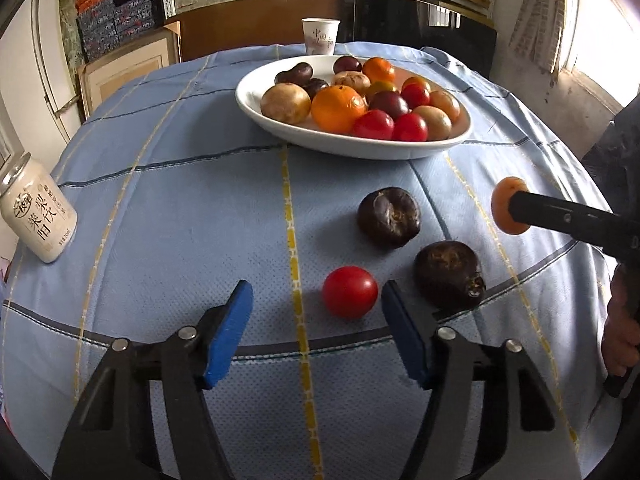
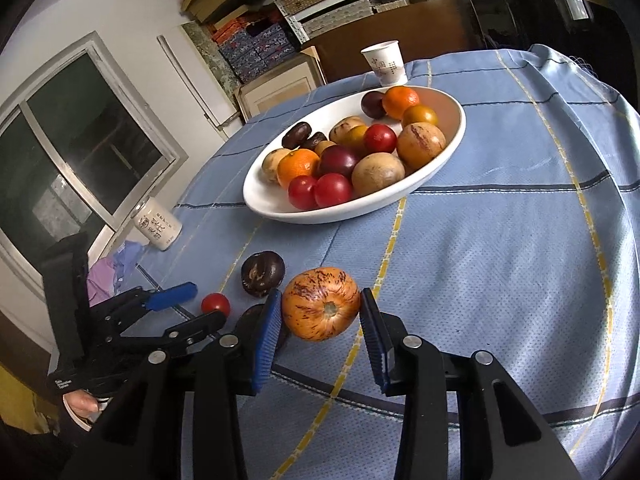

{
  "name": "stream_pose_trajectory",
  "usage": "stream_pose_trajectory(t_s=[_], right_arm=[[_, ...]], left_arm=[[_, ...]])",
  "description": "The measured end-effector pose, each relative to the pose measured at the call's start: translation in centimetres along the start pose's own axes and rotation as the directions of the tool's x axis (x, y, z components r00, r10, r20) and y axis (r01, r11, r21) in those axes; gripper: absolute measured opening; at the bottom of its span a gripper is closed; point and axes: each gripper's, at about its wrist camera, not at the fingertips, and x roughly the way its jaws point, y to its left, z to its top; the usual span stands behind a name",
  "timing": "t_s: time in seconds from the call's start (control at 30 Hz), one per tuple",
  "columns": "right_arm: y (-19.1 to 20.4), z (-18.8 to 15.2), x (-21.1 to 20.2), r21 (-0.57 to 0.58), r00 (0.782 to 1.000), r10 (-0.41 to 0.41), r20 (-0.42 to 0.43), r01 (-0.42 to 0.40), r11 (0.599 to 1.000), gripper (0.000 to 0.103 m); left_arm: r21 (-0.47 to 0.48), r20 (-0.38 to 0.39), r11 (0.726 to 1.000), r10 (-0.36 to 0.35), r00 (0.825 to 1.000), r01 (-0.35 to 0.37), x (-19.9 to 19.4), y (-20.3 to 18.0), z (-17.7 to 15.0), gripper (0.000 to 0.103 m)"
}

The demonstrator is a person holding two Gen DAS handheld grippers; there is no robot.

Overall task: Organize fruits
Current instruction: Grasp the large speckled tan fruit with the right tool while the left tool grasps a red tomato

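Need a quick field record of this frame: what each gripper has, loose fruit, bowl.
left gripper: jaws open, red tomato just ahead of them
right gripper: jaws shut on the streaked orange fruit, lifted off the cloth
loose on tablecloth: tomato, two dark fruits
bowl: white, holds mixed fruit

Between the white dish (image 1: 256,112) and the near edge the cloth-covered counter (image 1: 180,240) lies open on the left — only a can (image 1: 36,216) at its rim. On the right, two dark fruits (image 1: 388,216) and a red tomato (image 1: 350,292) crowd the way.
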Motion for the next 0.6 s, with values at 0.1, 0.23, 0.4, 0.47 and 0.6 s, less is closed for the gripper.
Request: stream_pose_trajectory(t_s=[0.1,0.23,0.4,0.47,0.6], right_arm=[[0.04,-0.04,-0.04,0.003,1.0,-0.002,-0.001,0.002,1.0,0.04],[0.09,-0.06,-0.06,0.005,1.0,-0.002,-0.003,0.002,1.0,0.04],[0.07,-0.09,0.0,0.006,1.0,-0.003,-0.006,0.003,1.0,0.04],[0.06,-0.12,0.03,0.006,1.0,-0.005,-0.007,0.005,1.0,0.04],[0.01,-0.17,0.09,0.008,1.0,-0.007,-0.011,0.007,1.0,0.04]], left_arm=[[0.012,-0.004,1.0,-0.015,1.0,0.015,0.19,-0.25,0.03,0.051],[0.024,-0.005,0.999,-0.03,1.0,0.03,0.29,-0.53,0.05,0.045],[0.032,-0.003,0.998,-0.051,0.999,0.051,0.27,-0.7,0.11,0.034],[0.039,0.001,0.998,-0.051,0.999,0.051,0.21,-0.88,0.1,0.033],[0.038,-0.002,0.998,-0.058,0.998,0.058,0.31,-0.9,0.16,0.033]])
